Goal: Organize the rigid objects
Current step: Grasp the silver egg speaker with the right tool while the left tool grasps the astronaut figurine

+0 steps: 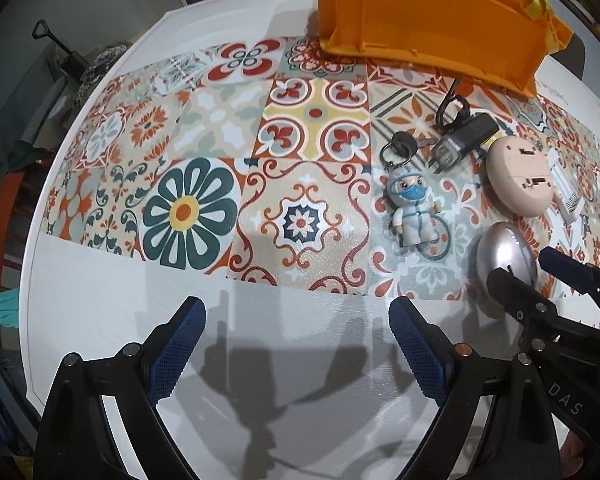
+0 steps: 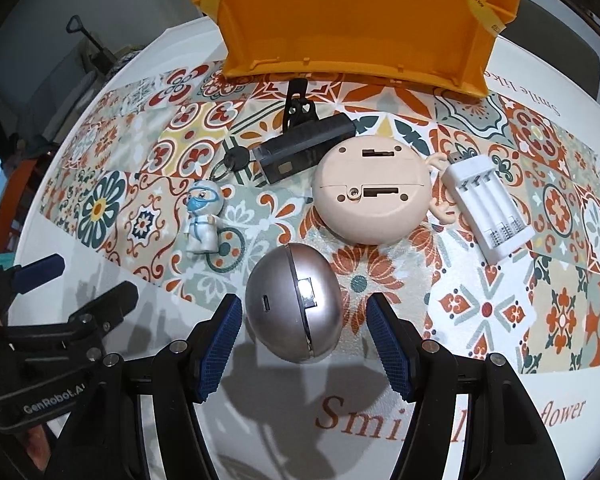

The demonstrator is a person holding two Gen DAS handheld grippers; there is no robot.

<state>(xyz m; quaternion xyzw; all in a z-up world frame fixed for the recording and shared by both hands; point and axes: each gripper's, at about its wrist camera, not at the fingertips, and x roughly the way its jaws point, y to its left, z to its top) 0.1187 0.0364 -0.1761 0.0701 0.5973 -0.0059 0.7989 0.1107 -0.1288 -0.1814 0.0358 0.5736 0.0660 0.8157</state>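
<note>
Silver egg-shaped gadget [image 2: 294,304] first, by the look of it: your right gripper [image 2: 304,330] hangs over it with the jaws partly spread, a blue pad on each side and clear air between pad and shell. Nothing is held yet. Centre the egg between the pads before you squeeze — the shell is smooth and rounded, so I'd judge an off-centre pinch would squirt it out sideways. Aim for the widest part, near the seam, and close slowly.

The egg sits at the near edge of the patterned mat [image 2: 540,280], just in front of the beige round device [image 2: 370,196]; the white battery charger [image 2: 488,212], black bike light [image 2: 306,142] and figurine keychain [image 2: 202,216] lie around it. The orange bin [image 2: 352,28] stands at the far side of the mat, probably where things go, though its inside is hard to read from here.

Your right tool is pitched steeply down at the table. Your left gripper [image 1: 298,344] is tilted much the same, jaws wide and empty over bare white table [image 1: 300,400] — keep it well apart from the right one.
</note>
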